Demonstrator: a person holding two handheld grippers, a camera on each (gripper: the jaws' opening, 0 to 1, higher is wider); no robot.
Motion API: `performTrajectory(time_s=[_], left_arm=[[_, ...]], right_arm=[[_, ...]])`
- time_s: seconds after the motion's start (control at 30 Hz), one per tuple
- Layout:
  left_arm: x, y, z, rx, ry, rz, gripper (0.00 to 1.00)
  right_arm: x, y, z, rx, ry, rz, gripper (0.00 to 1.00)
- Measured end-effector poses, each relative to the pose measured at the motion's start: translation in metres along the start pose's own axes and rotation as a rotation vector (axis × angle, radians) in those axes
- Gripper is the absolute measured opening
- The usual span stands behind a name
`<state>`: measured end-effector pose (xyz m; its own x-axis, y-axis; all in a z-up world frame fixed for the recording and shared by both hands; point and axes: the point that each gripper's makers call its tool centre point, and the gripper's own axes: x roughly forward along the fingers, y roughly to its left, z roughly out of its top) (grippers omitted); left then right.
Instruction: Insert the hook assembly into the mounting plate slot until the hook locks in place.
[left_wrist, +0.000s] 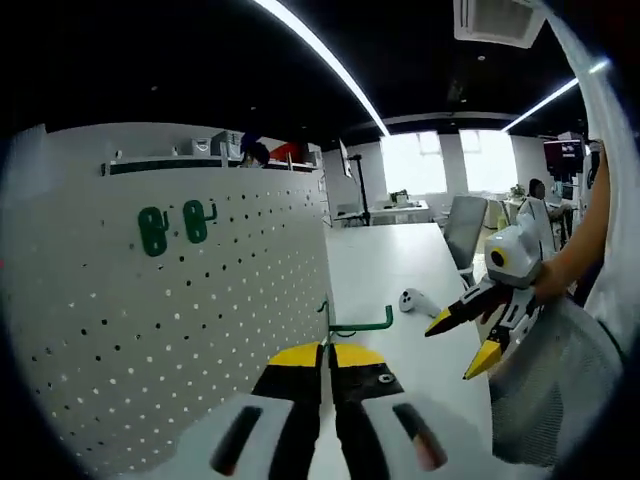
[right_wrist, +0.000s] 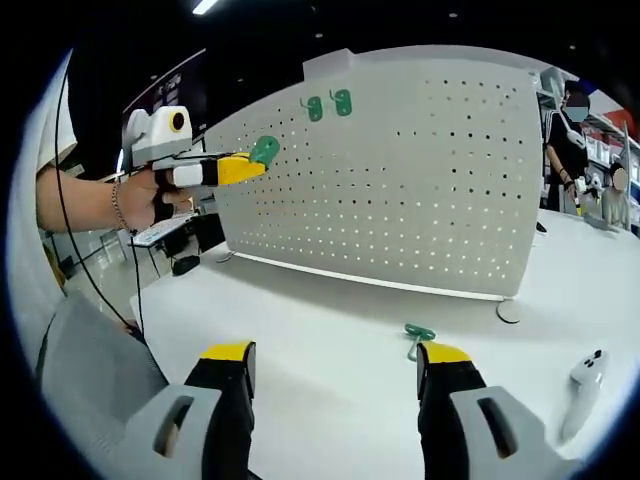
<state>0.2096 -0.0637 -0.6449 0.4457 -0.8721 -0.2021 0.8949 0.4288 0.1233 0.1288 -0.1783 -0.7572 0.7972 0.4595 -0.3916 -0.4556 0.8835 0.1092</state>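
The white pegboard mounting plate (left_wrist: 200, 330) stands upright on the white table, with two green hooks (left_wrist: 172, 226) hung near its top. My left gripper (left_wrist: 326, 350) is shut on a green hook assembly (left_wrist: 362, 324), held in the air just off the board's right edge. In the right gripper view the same left gripper (right_wrist: 245, 167) holds that hook (right_wrist: 265, 150) beside the board (right_wrist: 420, 190). My right gripper (right_wrist: 336, 352) hangs open over the table with nothing between its fingers. A second green hook (right_wrist: 418, 335) lies on the table just beyond it. The right gripper (left_wrist: 460, 345) also appears at the right, open.
A white controller-like object (right_wrist: 583, 375) lies on the table (right_wrist: 320, 320) at the right, near the board's round foot (right_wrist: 510, 312). A person (right_wrist: 568, 135) stands behind the board. Office chairs (left_wrist: 463, 228) and desks fill the background.
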Motion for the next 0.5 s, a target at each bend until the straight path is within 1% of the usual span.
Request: performTrajectory(time_s=[0.13, 0.17, 0.33, 0.5], left_arm=[[-0.005, -0.003, 0.004, -0.013, -0.025, 0.011, 0.02], [-0.006, -0.003, 0.005, -0.009, -0.024, 0.018, 0.02], [-0.013, -0.002, 0.014, -0.034, -0.058, 0.043, 0.02], [-0.015, -0.005, 0.016, -0.043, -0.067, 0.055, 0.02]], right_arm=[[-0.001, -0.001, 0.000, 0.005, -0.004, -0.005, 0.63], [-0.001, -0.001, 0.000, 0.004, -0.002, -0.004, 0.63], [0.000, -0.001, 0.000, 0.002, -0.001, -0.001, 0.63], [-0.001, -0.002, 0.001, 0.005, -0.005, -0.004, 0.63]])
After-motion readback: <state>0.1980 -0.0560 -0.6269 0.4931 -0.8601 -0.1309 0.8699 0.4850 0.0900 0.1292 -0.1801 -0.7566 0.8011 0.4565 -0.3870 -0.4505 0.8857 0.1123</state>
